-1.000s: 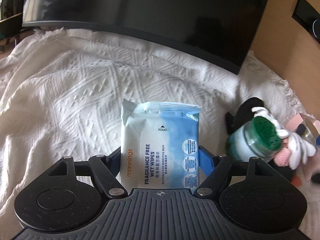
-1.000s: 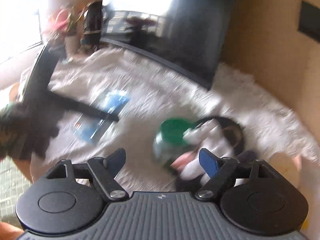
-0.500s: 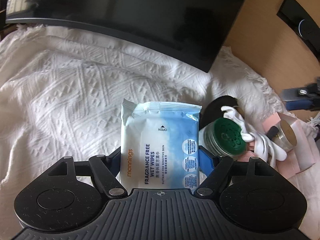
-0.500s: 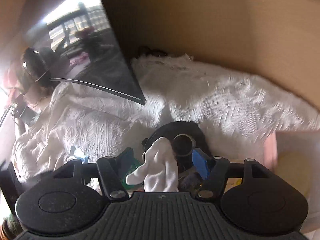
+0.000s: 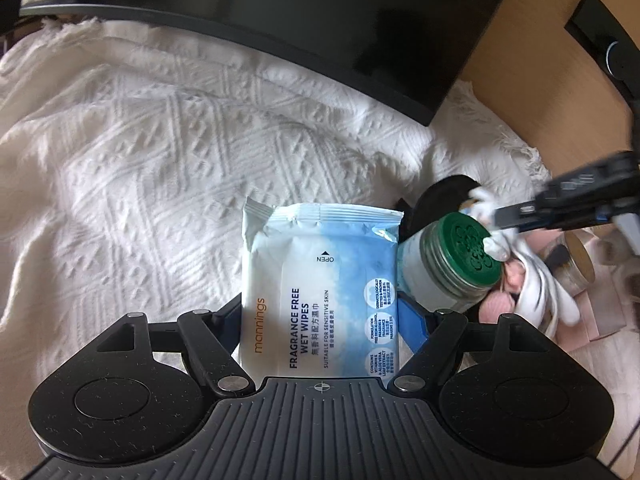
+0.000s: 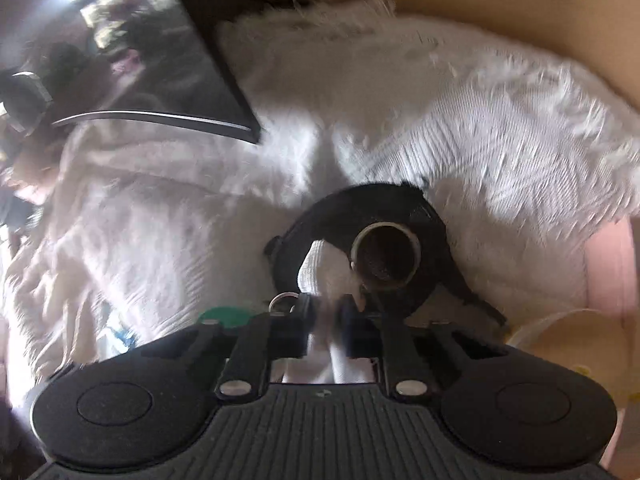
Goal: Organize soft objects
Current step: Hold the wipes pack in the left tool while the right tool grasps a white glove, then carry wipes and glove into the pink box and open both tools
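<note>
Our right gripper has its fingers pinched shut on the white sock, which runs lengthwise out ahead between them. We should lift it straight, clear of the green-lidded jar. Our left gripper clasps the wipes pack, long axis pointing forward.

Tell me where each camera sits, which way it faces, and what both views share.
Left wrist: on the left gripper, angled down at the white blanket; its jaws straddle the wet wipes pack.
Right wrist: on the right gripper, angled down; jaws shut on the white cloth.
Shared: green-lidded jar, black monitor, blanket, cloth.
</note>
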